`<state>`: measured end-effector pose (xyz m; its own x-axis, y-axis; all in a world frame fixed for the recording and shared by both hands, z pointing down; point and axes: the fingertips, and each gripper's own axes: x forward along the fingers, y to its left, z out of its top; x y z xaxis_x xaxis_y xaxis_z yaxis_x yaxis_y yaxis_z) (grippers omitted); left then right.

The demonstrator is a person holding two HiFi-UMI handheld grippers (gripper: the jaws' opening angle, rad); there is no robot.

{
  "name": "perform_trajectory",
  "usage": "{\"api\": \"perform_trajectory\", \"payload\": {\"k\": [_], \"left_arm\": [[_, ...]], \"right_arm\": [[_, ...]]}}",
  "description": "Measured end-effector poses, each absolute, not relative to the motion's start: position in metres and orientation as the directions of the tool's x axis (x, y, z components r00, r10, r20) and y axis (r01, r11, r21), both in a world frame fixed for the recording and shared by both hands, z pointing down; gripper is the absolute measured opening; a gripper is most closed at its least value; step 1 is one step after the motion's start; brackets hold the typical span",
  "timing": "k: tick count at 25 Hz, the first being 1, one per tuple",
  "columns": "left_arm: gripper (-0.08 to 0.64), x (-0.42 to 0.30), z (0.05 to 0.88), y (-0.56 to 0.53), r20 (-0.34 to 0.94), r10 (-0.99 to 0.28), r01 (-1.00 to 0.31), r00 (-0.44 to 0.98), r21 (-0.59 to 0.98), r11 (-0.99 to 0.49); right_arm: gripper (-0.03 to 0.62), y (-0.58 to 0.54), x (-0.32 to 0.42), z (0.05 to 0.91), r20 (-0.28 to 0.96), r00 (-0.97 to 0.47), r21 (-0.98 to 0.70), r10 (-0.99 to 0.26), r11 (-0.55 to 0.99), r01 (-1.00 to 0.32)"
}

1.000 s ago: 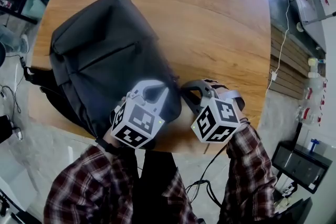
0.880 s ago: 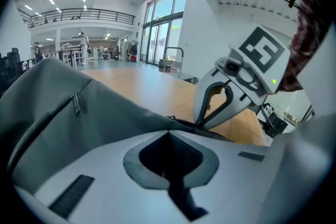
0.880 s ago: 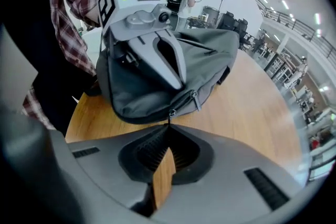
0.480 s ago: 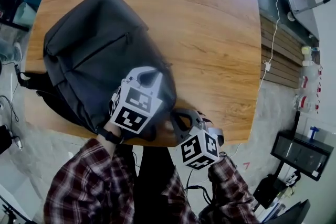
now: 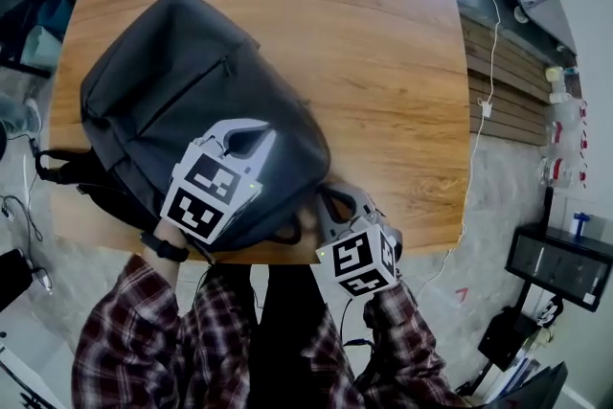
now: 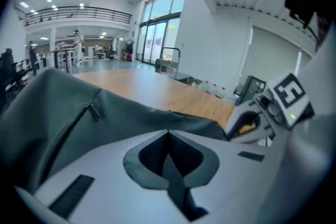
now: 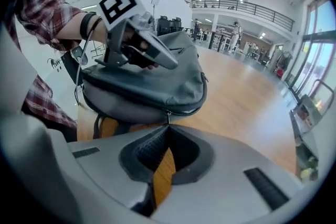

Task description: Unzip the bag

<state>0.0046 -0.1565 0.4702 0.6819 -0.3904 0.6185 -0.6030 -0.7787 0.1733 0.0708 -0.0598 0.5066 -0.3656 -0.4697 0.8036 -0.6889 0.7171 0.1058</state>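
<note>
Red, white and dark plaid sleeves point(image 5: 134, 340) on both arms. There's a black band point(image 5: 165, 247) behind the left gripper point(image 5: 268, 131), which has a pale grey shell and a black-and-white marker cube point(image 5: 206, 196), green light glowing. The right gripper point(image 5: 324, 196) matches, with a dark cable point(image 5: 343, 319) trailing below.

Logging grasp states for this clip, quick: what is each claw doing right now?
Left claw: closed, nothing between the jaws, on top of the bag.
Right claw: closed on the bag's zipper pull.
</note>
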Motion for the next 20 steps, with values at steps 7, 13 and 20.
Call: {"api": "perform_trajectory", "payload": {"k": [7,13,20], "left_arm": [[0.008,-0.043,0.489,-0.098,0.764,-0.216,-0.363,0.608,0.026,-0.931],[0.008,-0.018,0.499,-0.080,0.761,-0.247,-0.478,0.601,0.094,-0.873],[0.007,0.015,0.488,-0.083,0.714,-0.210,-0.495,0.668,0.216,-0.842]], "right_arm": [[0.011,-0.111,0.096,0.497,0.771,-0.344,0.208,-0.535,0.723,-0.659],[0.011,-0.162,0.091,0.495,0.758,-0.344,0.301,-0.554,0.765,-0.570],[0.011,-0.210,0.080,0.488,0.761,-0.339,0.363,-0.553,0.796,-0.484]]}}
